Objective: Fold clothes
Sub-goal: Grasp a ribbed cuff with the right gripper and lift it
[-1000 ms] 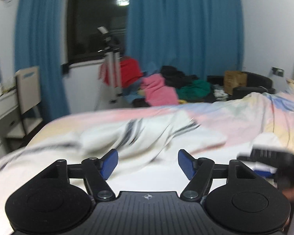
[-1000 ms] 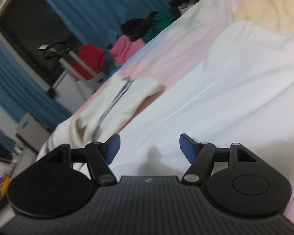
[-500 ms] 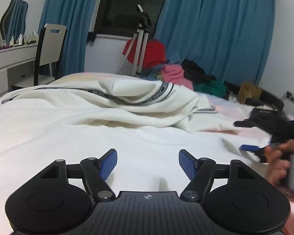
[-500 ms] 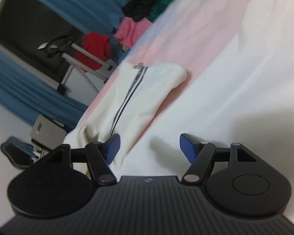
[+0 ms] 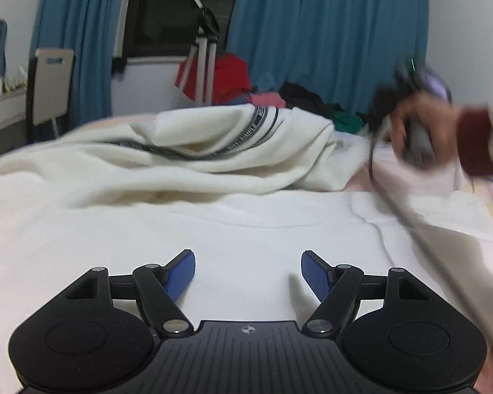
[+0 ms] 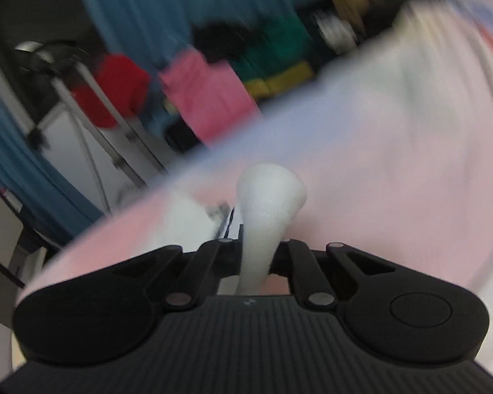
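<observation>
The cream garment (image 5: 187,161) with its dark striped band is lying rumpled across the bed (image 6: 394,151), spreading flat and white right up under the left claw (image 5: 248,275), which is hovering over the cloth with its blue pads (image 5: 180,277) spread wide and gripping nothing. The right claw (image 6: 258,249) is clenching a bunched white fold of that garment (image 6: 266,210), the cloth sticking up between its closed jaws over the pink bedsheet. Beyond, a blurred hand (image 5: 420,131) with a dark red cuff is gripping the other handle, and coloured clothes (image 5: 269,98) are piling up against the blue curtains (image 5: 328,32).
</observation>
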A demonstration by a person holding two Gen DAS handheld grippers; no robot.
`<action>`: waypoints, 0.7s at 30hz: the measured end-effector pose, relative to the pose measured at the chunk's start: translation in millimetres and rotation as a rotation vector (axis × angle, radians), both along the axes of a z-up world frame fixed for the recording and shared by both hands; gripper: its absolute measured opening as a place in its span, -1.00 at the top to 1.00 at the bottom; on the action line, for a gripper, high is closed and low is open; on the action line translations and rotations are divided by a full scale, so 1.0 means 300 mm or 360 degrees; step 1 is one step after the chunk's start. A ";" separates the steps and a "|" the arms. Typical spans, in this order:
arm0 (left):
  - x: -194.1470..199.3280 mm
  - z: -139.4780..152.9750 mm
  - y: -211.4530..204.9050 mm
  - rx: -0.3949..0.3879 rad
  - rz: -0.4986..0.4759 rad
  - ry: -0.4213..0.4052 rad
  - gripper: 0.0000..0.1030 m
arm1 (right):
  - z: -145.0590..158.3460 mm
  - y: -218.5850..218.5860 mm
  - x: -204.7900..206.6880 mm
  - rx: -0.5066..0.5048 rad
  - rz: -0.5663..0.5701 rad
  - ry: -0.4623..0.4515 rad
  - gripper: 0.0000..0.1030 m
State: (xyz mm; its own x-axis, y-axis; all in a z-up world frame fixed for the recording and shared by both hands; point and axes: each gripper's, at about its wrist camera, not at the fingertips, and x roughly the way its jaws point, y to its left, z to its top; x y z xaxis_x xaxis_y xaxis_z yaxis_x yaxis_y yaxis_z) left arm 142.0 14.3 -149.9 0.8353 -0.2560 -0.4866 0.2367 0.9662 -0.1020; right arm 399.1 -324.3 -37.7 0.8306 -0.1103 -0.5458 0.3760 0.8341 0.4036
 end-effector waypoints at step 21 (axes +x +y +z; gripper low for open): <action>-0.062 0.054 0.041 -0.0066 0.0059 -0.0007 -0.43 | -0.351 -0.653 -0.396 -0.0053 -0.0574 0.0062 0.87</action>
State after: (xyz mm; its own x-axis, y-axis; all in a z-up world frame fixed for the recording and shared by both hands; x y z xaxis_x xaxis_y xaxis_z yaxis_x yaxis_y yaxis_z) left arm 123.5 26.7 -133.7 0.8466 -0.2449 -0.4726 0.2015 0.9692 -0.1413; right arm 280.2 -520.1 -142.9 0.7137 -0.4106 -0.5675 0.6629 0.6576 0.3578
